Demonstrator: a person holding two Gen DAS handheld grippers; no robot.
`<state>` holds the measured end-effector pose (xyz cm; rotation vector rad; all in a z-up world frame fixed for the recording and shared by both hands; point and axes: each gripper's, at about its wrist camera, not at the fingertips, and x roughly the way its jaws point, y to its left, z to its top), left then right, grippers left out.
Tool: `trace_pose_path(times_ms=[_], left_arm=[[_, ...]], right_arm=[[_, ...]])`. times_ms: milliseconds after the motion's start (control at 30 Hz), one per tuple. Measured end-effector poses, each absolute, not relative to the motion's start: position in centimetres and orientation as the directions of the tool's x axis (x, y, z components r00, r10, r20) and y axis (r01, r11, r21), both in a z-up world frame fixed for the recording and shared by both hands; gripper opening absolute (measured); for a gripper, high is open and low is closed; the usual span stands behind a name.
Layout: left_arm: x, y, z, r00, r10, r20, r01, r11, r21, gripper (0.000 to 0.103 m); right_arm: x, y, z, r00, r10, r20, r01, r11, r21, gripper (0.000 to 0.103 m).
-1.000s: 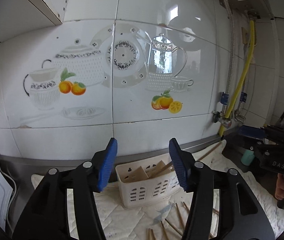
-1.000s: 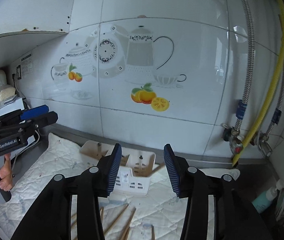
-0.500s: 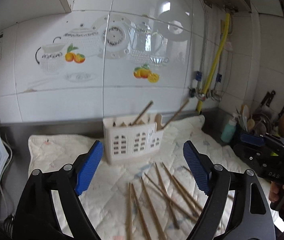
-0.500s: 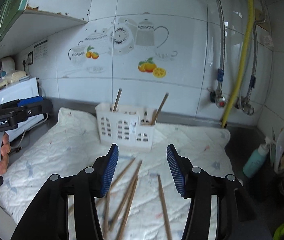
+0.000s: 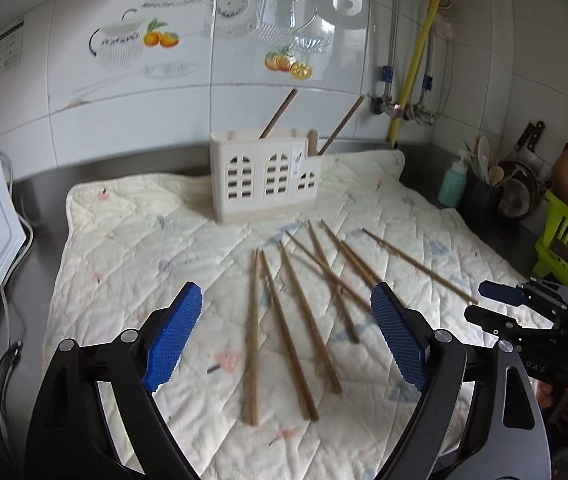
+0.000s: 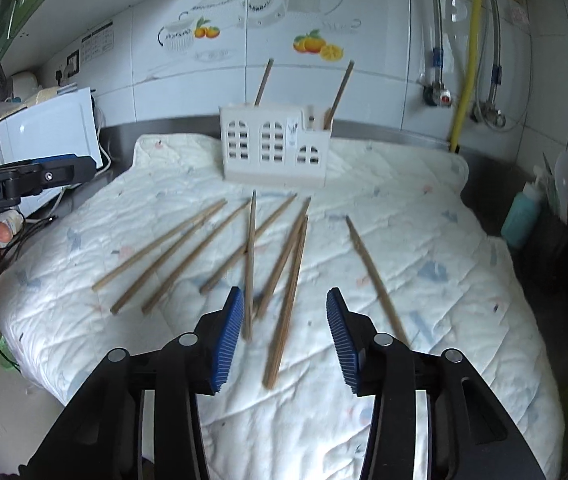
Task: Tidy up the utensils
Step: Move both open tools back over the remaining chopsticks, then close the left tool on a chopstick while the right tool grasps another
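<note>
Several wooden chopsticks lie scattered on a quilted white cloth; they also show in the right wrist view. A cream slotted utensil holder stands at the back with two chopsticks upright in it; it also shows in the right wrist view. My left gripper is open and empty above the near chopsticks. My right gripper is open and empty above the near ends of the chopsticks.
A tiled wall with pipes rises behind the holder. A white appliance stands at the left. A teal bottle, a dark utensil pot and a green rack stand at the right.
Both grippers have pulled back and tilted down from the wall and holder. The loose chopsticks on the cloth are now in full view. The left jaws stand wider apart.
</note>
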<state>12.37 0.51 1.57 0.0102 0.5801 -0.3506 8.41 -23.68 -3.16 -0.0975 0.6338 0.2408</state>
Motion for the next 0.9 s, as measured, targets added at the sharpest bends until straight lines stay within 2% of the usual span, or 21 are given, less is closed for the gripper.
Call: trace_pose_path(times_ms=[67, 333, 733, 900], left_arm=[[12.3, 1.1, 0.7, 0.767, -0.323, -0.554, 0.312, 0.943, -0.117, 0.086], [11.9, 2.6, -1.8, 0.769, -0.244, -0.591, 0.229, 0.968, -0.102, 0.084], [12.3, 3.4, -3.8, 0.737, -0.259, -0.625, 0.238, 0.964, -0.119, 0.084], [12.4, 3.2, -5.0, 0.719, -0.258, -0.645, 0.248, 0.963, -0.108, 0.084]], right_arm=[[8.4, -23.6, -4.3, 0.764, 0.198, -0.614, -0.250, 0.968, 0.000, 0.032], [9.5, -22.3, -7.1, 0.702, 0.290, -0.651, -0.304, 0.948, 0.095, 0.021], [12.5, -21.0, -9.2, 0.659, 0.271, -0.701, -0.280, 0.954, 0.105, 0.021], [12.7, -20.4, -9.3, 0.659, 0.270, -0.702, -0.286, 0.953, 0.098, 0.015]])
